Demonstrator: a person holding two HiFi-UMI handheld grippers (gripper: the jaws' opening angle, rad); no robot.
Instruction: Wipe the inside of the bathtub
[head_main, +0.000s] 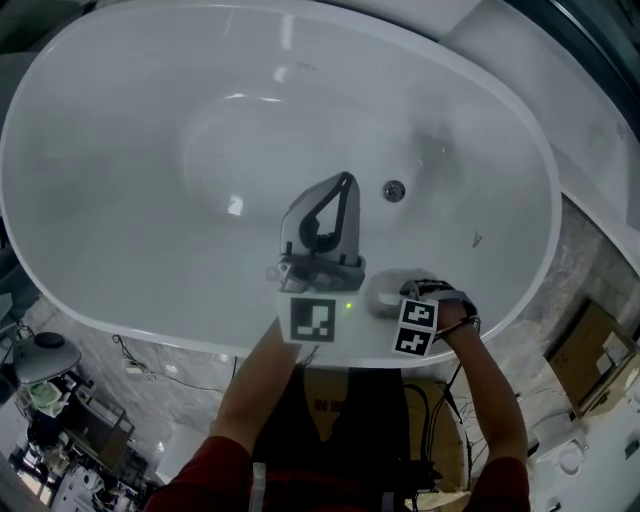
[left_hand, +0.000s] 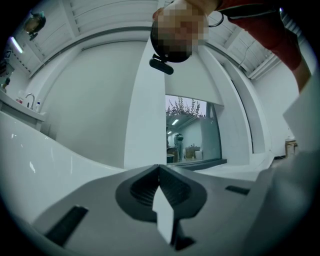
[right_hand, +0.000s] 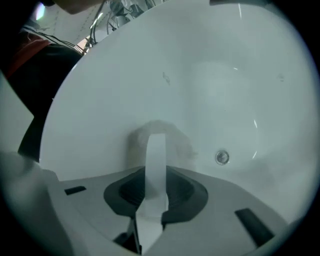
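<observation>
The white oval bathtub (head_main: 120, 290) fills the head view, its drain (head_main: 394, 190) right of the middle. My left gripper (head_main: 344, 182) is raised over the tub's middle, tilted up, jaws shut and empty. In its own view the left gripper (left_hand: 159, 169) points up at the room and a person's blurred head. My right gripper (head_main: 386, 297) is low at the near inner wall, shut on a white cloth (head_main: 382, 293). In the right gripper view the right gripper (right_hand: 152, 197) holds the white cloth (right_hand: 155, 150) against the tub wall (right_hand: 110, 100), with the drain (right_hand: 222, 157) to the right.
The tub rim (head_main: 545, 170) curves round on the right, next to a marbled floor (head_main: 590, 260). A cardboard box (head_main: 590, 350) lies at the right, and cables and gear (head_main: 60, 410) sit at lower left. A window (left_hand: 192, 130) shows in the left gripper view.
</observation>
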